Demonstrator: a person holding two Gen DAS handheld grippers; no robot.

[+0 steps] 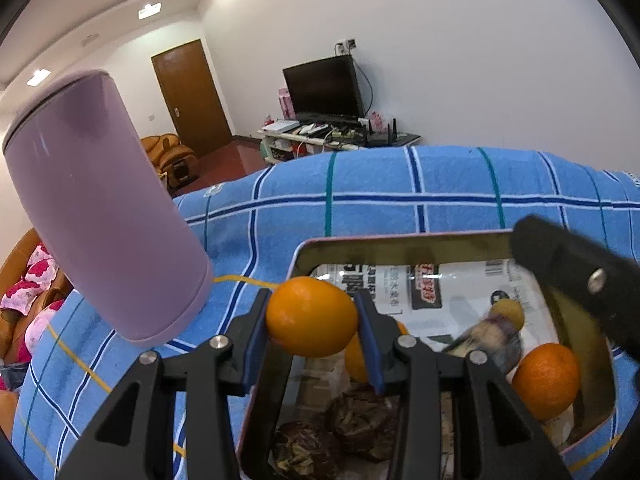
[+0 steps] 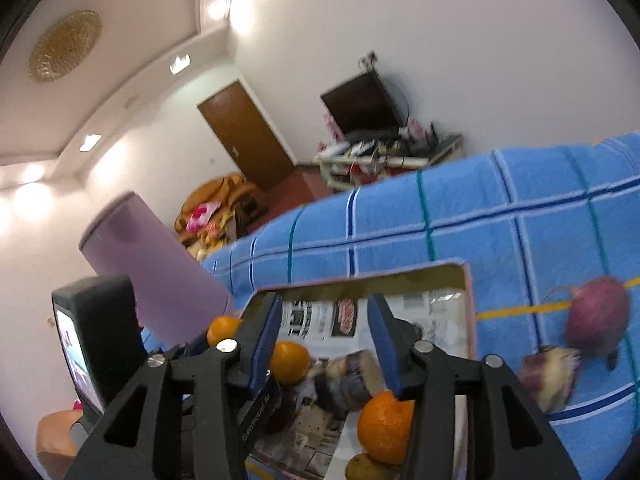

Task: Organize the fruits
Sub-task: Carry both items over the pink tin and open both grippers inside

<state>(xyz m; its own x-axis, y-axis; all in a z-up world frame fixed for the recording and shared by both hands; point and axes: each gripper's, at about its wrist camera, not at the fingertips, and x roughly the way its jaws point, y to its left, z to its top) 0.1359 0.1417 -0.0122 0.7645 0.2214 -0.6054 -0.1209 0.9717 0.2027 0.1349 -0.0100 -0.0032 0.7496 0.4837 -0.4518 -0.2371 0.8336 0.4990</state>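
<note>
Left wrist view: we see the left gripper clamping an orange above the tin; right gripper jaws parted, holding nothing.

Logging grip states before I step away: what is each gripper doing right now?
Left gripper: closed on an orange, held over the tin.
Right gripper: open, holding nothing, above the tin.

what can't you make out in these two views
- Left wrist view: dark wrinkled items in the tin, half hidden by the left gripper; kind unclear.
- Left wrist view: blurred object in the tin, unidentifiable.
- Right wrist view: purple fruit on the blue cloth, motion-blurred.
- Right wrist view: yellowish fruit, cut by the bottom edge.
</note>
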